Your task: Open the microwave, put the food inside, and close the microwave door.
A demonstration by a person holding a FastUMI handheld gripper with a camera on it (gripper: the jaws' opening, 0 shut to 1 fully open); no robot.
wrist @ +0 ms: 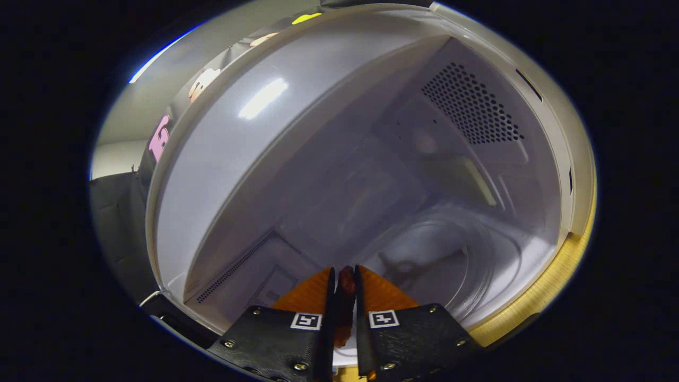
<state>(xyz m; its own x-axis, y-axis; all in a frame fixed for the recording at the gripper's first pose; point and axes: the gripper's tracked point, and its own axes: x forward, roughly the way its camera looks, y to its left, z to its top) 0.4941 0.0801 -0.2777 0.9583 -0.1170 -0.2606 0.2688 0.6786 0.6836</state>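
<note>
Gripper (345, 276) is pinching a thin reddish-brown food piece (346, 284), jaws nearly closed, reaching into the open microwave cavity (329, 175); glass turntable (477, 254) lying at two o'clock ahead.

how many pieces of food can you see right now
1. The food, a reddish-brown piece, is pinched between the fingers of the gripper, held over the floor of the open microwave near its glass turntable. Part of it is hidden by the fingers.
</note>
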